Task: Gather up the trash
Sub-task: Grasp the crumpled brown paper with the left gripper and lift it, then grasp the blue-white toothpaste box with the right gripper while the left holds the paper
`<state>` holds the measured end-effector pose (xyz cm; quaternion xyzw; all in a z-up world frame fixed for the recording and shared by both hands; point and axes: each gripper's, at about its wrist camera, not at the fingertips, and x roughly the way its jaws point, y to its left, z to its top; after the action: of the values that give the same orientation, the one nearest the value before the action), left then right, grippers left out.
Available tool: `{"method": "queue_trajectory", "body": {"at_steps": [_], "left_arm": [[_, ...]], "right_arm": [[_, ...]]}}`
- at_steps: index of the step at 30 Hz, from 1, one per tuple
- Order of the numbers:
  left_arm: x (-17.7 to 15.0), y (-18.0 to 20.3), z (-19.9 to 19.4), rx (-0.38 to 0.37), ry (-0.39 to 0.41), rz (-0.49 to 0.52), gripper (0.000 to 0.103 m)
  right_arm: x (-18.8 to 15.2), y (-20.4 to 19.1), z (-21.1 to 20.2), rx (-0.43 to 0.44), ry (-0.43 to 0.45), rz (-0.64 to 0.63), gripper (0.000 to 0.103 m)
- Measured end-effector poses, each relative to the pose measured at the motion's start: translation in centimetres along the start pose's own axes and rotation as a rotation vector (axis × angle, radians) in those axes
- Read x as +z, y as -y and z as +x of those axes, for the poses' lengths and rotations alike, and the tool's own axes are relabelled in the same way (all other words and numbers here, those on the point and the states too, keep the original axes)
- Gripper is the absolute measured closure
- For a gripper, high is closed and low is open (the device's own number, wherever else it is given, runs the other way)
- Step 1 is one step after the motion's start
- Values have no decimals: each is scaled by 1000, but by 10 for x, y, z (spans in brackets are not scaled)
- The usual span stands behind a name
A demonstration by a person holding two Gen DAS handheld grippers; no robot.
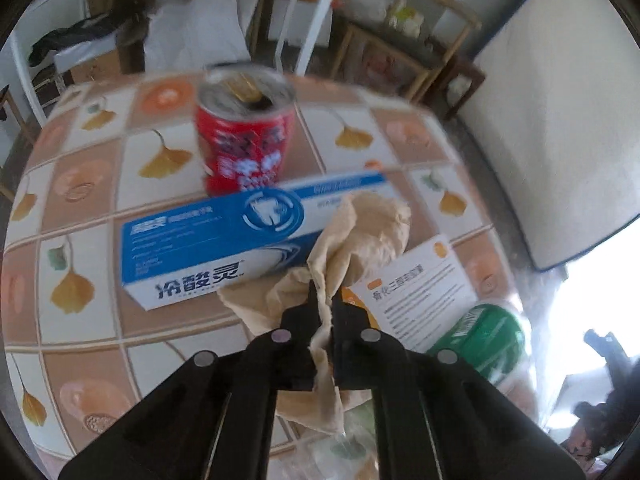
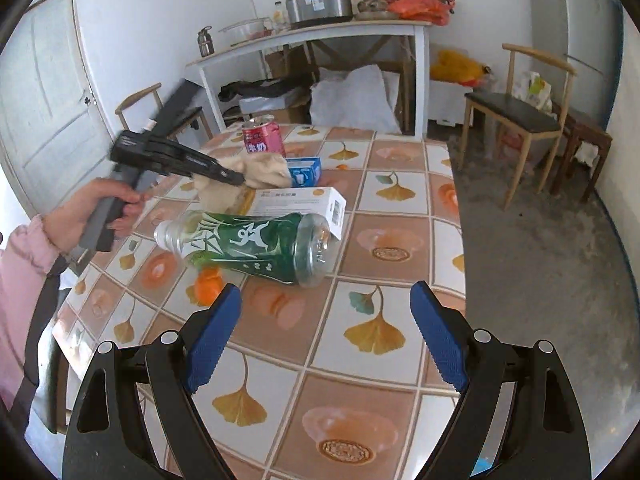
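Note:
My left gripper [image 1: 325,292] is shut on a crumpled beige paper napkin [image 1: 360,232], pinched between its black fingers just above the table. From the right wrist view the same left gripper [image 2: 240,179] clamps the napkin [image 2: 264,172] over the trash pile. Behind it stand a red can [image 1: 244,140] with an open top and a blue and white toothpaste box [image 1: 224,240]. A white box [image 1: 424,288] and a green plastic bottle [image 2: 256,246] on its side lie close by. My right gripper [image 2: 326,308] hangs open over the tablecloth, nearer than the bottle, nothing between its blue pads.
A tablecloth with leaf and orange squares [image 2: 376,332] covers the table. An orange peel [image 2: 208,284] lies beside the bottle. A wooden chair [image 2: 520,116] stands to the right on the grey floor, a white side table [image 2: 320,36] with pots at the back wall. A person's hand [image 2: 92,208] holds the left gripper.

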<state>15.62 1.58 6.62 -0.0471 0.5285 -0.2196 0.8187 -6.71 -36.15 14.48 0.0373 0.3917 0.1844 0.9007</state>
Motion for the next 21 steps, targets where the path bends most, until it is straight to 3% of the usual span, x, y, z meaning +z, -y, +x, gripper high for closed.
{"method": "queue_trajectory", "body": {"at_steps": [4,6,12,16,21], "left_arm": [[-12,-2,-43,-49,103,8,99],[-22,-2,-70,-74,172,17,99],[-63,-22,-148,-24,388,-11,99],[-85,-39,-173,31,482,-29,99],[-105,-62,-179,-16,519,-99,98]], "right_arm": [[10,-20,16,76,-51,-116,21],[18,-31,24,60,-59,-181,21],[75,-40,57,42,-84,-227,21],[117,-70,106,85,-178,-425,16],[138,-107,182,50,-273,-703,12]]}}
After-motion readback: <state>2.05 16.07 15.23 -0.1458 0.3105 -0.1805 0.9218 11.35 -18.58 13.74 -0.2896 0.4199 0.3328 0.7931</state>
